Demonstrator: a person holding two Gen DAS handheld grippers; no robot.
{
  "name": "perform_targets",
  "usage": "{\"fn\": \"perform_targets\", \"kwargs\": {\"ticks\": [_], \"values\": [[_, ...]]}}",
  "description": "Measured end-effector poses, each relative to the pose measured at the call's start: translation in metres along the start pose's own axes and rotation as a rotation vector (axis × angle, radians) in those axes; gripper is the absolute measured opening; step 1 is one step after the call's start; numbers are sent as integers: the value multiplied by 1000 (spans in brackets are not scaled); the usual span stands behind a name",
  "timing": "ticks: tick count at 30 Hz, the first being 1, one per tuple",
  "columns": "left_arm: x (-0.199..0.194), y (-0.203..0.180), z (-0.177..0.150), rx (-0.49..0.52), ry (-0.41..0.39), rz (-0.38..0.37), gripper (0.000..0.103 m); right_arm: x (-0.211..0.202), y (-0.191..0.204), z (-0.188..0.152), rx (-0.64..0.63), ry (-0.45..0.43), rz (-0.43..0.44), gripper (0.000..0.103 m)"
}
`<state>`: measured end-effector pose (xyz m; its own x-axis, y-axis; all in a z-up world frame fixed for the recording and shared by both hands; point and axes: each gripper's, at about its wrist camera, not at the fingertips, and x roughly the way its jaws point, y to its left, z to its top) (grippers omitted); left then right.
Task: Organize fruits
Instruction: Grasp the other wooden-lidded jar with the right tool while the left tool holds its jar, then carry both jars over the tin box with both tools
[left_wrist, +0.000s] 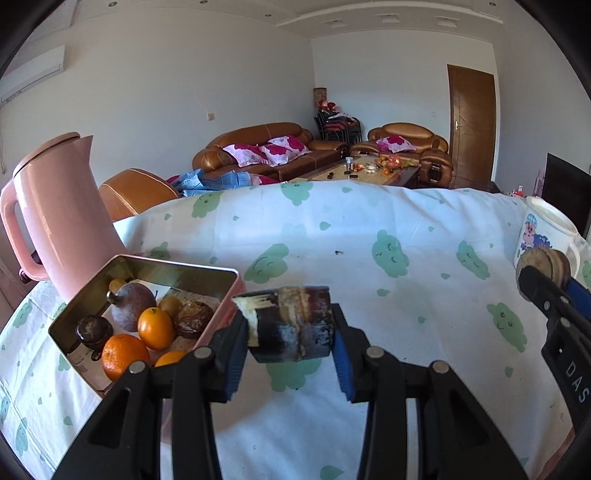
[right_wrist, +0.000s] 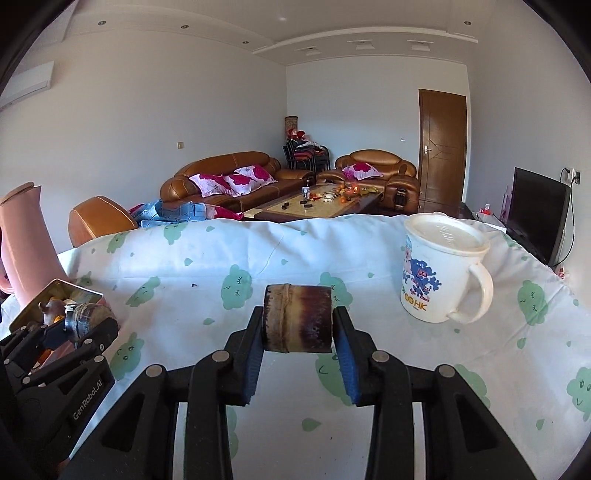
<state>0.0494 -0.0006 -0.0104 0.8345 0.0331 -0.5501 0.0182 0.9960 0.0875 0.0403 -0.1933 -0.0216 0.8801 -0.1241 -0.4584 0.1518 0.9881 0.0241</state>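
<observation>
1. Left wrist view: the left gripper (left_wrist: 290, 345) is clenched on a dark sugarcane piece (left_wrist: 290, 325), one pad against each end; the piece lies crosswise between the fingers and is lifted above the cloth-covered table (left_wrist: 369, 236).
2. One end of that piece shows pale, peeled flesh, and this end sits just beside the near right corner of the pink tin box (left_wrist: 147, 266).
3. The box stands near the table's left edge and holds two oranges (left_wrist: 125, 355), a third smaller orange (left_wrist: 156, 328), a kiwi (left_wrist: 170, 305), a purplish-brown round fruit (left_wrist: 133, 306) and two dark, rough-skinned fruits (left_wrist: 194, 318).
4. A pink jug (left_wrist: 62, 214) stands upright behind the box, touching or nearly touching its far side.
5. Right wrist view: the right gripper (right_wrist: 298, 332) grasps a second sugarcane piece (right_wrist: 297, 317), brown fading to purple, also held crosswise with the pads on its cut ends.
6. This second piece hangs over the middle of the table, well apart from the box.
7. A white lidded mug (right_wrist: 439, 266) with a cartoon print stands upright toward the table's right edge, near the right gripper but not touching it.
8. The two grippers are well apart, each visible at the edge of the other's view.
</observation>
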Motion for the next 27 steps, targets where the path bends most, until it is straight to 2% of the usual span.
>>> {"fn": "perform_targets", "kwargs": {"ticks": [5,13,27], "values": [[-18,8,-7,-17,-56,-11,42,-25,12,-7,0,-62,-5,38],[-32,16,-15,-37,-74,-43,42,-47,22,-16,-26,-114,-1,38],[-35,16,-18,-34,-67,-54,42,-57,25,-19,-21,-131,9,38]]}}
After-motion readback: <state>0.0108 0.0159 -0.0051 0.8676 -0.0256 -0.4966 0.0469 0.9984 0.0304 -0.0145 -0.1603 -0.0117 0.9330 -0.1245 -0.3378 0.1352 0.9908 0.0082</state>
